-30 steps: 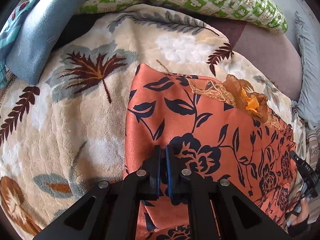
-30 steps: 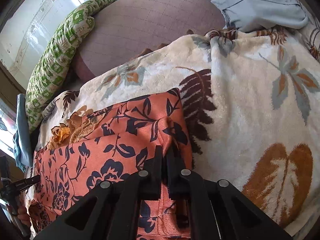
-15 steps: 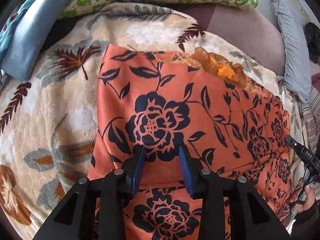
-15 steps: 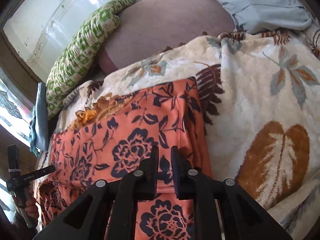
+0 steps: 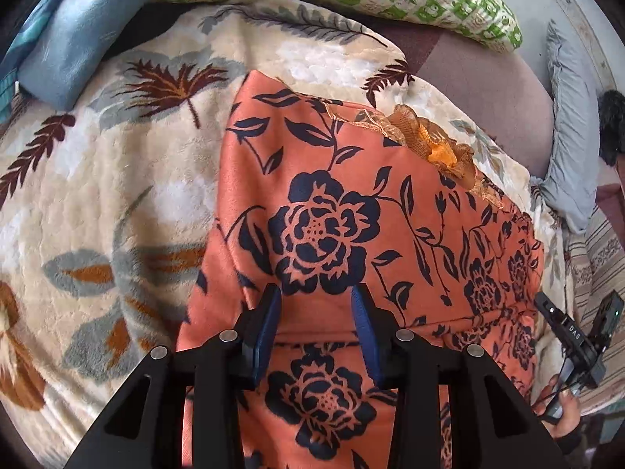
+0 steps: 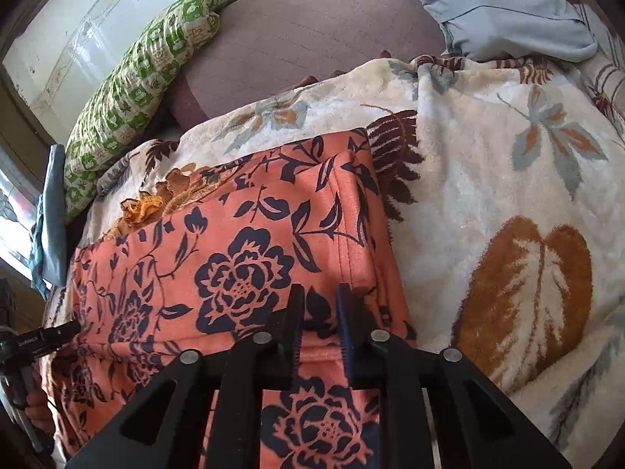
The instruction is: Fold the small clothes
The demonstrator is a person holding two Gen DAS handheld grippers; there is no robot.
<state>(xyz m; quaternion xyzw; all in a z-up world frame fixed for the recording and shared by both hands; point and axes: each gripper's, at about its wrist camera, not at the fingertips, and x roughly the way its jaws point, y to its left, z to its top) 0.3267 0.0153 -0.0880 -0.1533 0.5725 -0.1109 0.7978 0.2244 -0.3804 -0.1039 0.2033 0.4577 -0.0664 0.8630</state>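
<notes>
Orange floral garment (image 5: 351, 203) lies folded over on the leaf-print blanket (image 5: 117, 179) on the bed, ruffle trim (image 5: 437, 144) at far edge. Left gripper (image 5: 316, 324) and right gripper (image 6: 318, 320) hang over its near fold, jaws opening, cloth below but not pinched. Step: releasing after a fold. Next move likely calls for regripping a side edge for a second fold.

An orange garment (image 5: 336, 211) carries navy roses and leaves, with a gold ruffle (image 5: 437, 144) at its neckline. The blanket (image 5: 97, 195) beneath is cream with maroon fronds, grey-blue leaves and rust patches. A pillow (image 6: 140, 78) shows green-and-white squares; another cushion (image 6: 312, 35) is plain mauve, a cloth (image 6: 500, 4) pale blue
</notes>
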